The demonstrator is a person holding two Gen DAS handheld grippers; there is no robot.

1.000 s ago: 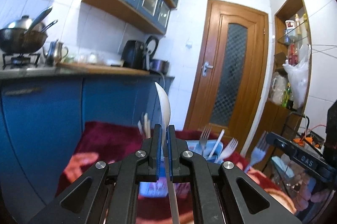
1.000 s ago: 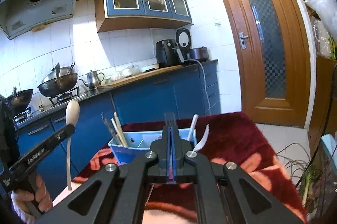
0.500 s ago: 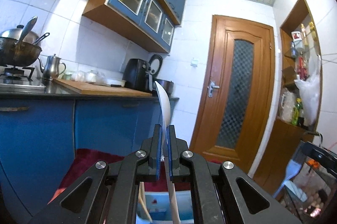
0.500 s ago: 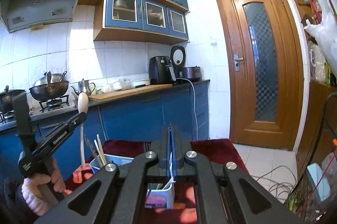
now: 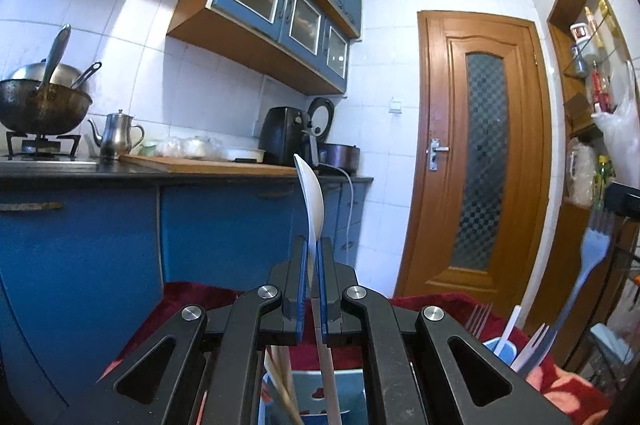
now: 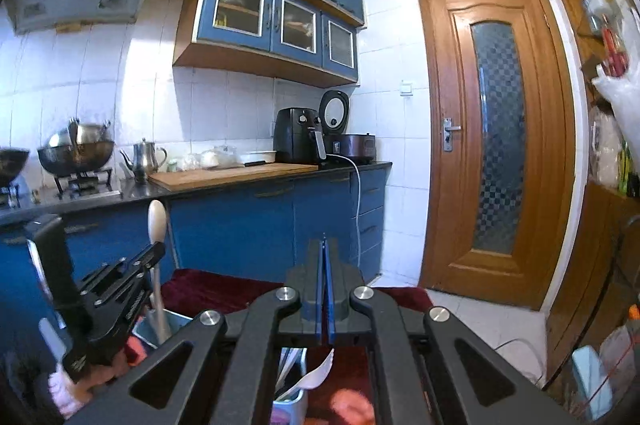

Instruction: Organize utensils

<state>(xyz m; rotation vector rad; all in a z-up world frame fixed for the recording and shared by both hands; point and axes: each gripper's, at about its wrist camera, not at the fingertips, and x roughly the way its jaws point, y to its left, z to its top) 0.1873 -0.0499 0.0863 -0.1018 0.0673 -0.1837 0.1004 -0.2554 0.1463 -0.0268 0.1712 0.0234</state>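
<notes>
My left gripper [image 5: 312, 265] is shut on a white plastic spoon [image 5: 312, 197] that stands upright, bowl up, handle reaching down toward a blue utensil box [image 5: 320, 393]. In the right wrist view the left gripper [image 6: 154, 253] holds the spoon [image 6: 157, 221] over the box's left end [image 6: 168, 325]. My right gripper [image 6: 324, 273] is shut and looks empty; any held item is hidden. A blue fork [image 5: 592, 257] hangs in the air at the right of the left wrist view, under a dark object. Forks and a white knife [image 5: 508, 329] stand in the box's right end.
The box sits on a table with a red patterned cloth [image 5: 440, 305]. Behind it are blue kitchen cabinets [image 6: 260, 225], a counter with a cutting board [image 6: 232, 175] and appliances, a wooden door [image 6: 496, 145] and shelves at the right.
Both cameras tilted up, then back down a little. The left gripper with the spoon came down over the box's left end. The blue fork now shows higher at the right.
</notes>
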